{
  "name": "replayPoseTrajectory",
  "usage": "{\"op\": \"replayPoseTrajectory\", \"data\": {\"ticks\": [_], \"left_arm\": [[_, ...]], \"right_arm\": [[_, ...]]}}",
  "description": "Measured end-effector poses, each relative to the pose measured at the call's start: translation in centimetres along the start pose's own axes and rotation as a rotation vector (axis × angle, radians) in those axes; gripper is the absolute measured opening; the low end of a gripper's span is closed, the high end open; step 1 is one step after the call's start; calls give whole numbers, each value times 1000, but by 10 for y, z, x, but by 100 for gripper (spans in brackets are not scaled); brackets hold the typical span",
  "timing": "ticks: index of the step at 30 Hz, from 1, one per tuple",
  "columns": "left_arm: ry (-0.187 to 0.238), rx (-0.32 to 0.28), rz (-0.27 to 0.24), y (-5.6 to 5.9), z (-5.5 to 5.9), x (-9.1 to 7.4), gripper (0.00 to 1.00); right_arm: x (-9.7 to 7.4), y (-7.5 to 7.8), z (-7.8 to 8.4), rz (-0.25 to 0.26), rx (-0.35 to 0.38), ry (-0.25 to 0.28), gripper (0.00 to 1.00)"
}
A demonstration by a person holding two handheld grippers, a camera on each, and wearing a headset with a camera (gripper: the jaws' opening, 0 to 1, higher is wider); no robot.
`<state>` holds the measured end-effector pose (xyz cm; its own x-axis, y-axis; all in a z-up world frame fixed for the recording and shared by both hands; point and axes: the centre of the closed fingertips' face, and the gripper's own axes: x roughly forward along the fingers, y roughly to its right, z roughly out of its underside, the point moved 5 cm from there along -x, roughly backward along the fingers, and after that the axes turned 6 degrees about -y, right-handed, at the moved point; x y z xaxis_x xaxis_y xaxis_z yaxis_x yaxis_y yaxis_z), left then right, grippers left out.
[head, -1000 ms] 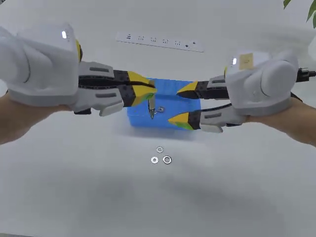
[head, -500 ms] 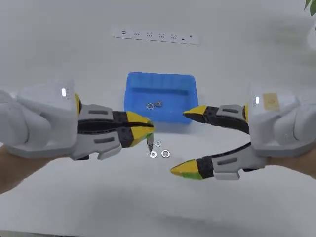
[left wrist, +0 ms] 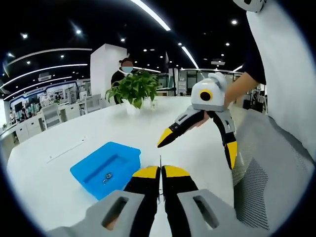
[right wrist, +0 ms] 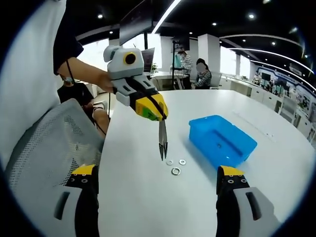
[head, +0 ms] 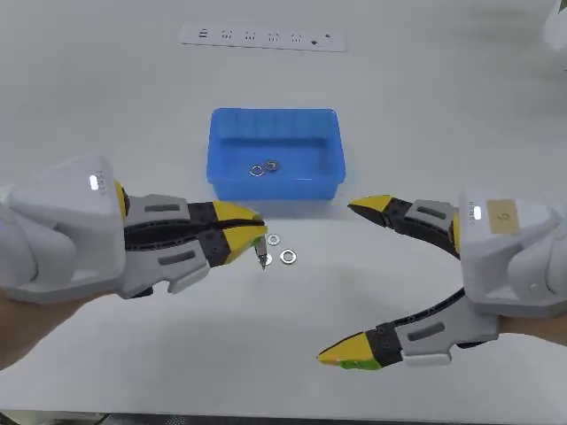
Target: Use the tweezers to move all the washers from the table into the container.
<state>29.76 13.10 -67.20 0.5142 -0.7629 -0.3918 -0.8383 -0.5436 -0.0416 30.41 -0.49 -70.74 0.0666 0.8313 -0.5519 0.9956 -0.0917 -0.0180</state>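
With the fingers of the left gripper (head: 257, 235) pinching the tweezers (head: 263, 257), we hold the tips beside the washers (head: 288, 257) on the surface (head: 425, 133) near the container (head: 217, 142) to pick one, the right gripper (head: 341, 282) waiting, fingers spread.

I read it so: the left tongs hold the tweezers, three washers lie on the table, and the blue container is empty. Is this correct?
No, the blue container is not empty: the head view shows two washers lying in it. The rest stands: the left tongs hold the tweezers, and three washers lie on the table.
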Motion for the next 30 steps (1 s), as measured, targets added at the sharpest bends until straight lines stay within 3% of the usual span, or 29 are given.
{"op": "replayPoseTrajectory", "data": {"ticks": [2, 16, 30], "left_arm": [[-1, 8, -2, -1, 0, 0, 5], [-9, 56, 11, -3, 2, 7, 5], [-24, 50, 35, -3, 11, 13, 5]], "right_arm": [[-1, 2, 1, 1, 43, 16, 100], [4, -6, 11, -3, 76, -1, 100], [6, -8, 12, -5, 113, 7, 98]]}}
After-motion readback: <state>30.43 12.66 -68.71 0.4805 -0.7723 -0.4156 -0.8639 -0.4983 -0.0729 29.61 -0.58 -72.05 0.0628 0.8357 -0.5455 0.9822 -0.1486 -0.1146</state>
